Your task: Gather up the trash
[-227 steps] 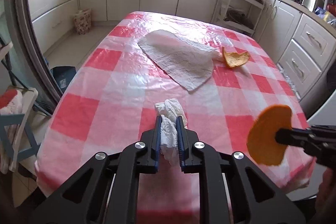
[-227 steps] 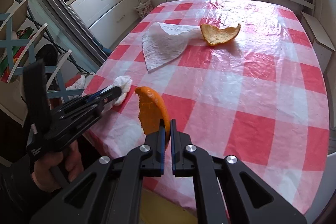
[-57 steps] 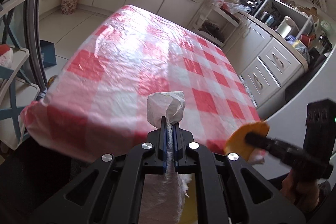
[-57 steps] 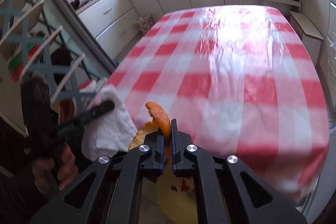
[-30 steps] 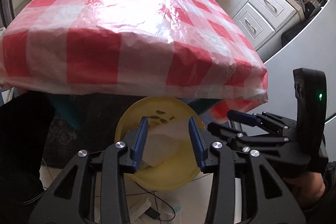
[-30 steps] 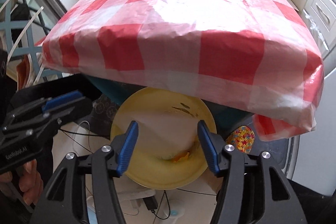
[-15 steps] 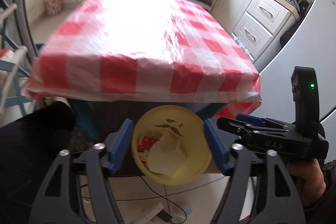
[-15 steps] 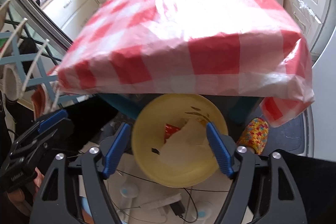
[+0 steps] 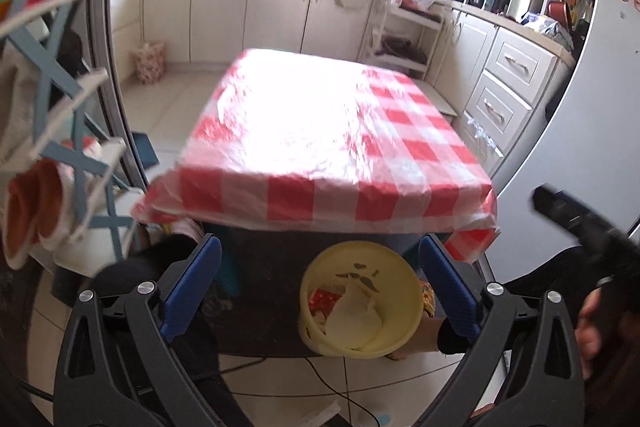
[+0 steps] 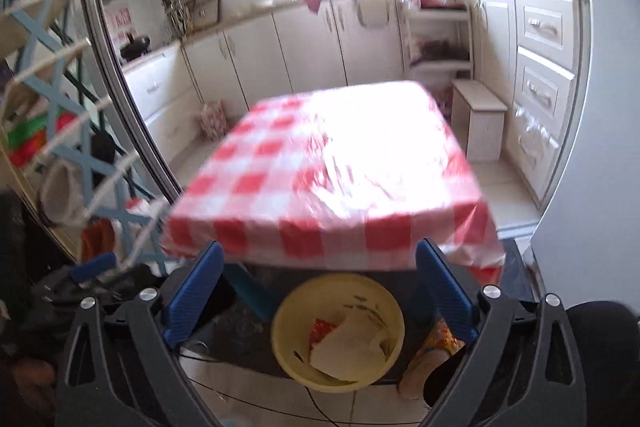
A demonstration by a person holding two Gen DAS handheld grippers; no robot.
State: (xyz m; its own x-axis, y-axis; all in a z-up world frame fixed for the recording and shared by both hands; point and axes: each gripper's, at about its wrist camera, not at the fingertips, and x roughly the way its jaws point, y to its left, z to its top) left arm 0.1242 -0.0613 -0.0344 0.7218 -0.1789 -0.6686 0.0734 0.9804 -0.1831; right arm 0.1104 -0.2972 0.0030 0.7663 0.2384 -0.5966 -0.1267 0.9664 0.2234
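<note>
A yellow trash bin (image 9: pixel 404 311) stands on the floor below the table's near edge; it also shows in the right wrist view (image 10: pixel 284 343). White paper napkins (image 9: pixel 354 321) and a red scrap (image 9: pixel 320 301) lie inside it, and the napkins (image 10: pixel 348 351) show in the right wrist view too. My left gripper (image 9: pixel 320 283) is wide open and empty, held above and in front of the bin. My right gripper (image 10: pixel 320 287) is wide open and empty, likewise above the bin. The right gripper appears blurred at the right of the left wrist view (image 9: pixel 580 223).
The table with a red-and-white checked cloth (image 9: pixel 332 131) stands ahead, with nothing on its top. A blue-and-white drying rack (image 9: pixel 60 131) stands left. White cabinets (image 9: pixel 508 87) line the back and right. Cables (image 9: pixel 320 371) lie on the tiled floor.
Both grippers have lifted up and back from the bin, which looks smaller and lower now. Both stay wide open. Earlier they let go of the napkin and orange peel into the bin.
</note>
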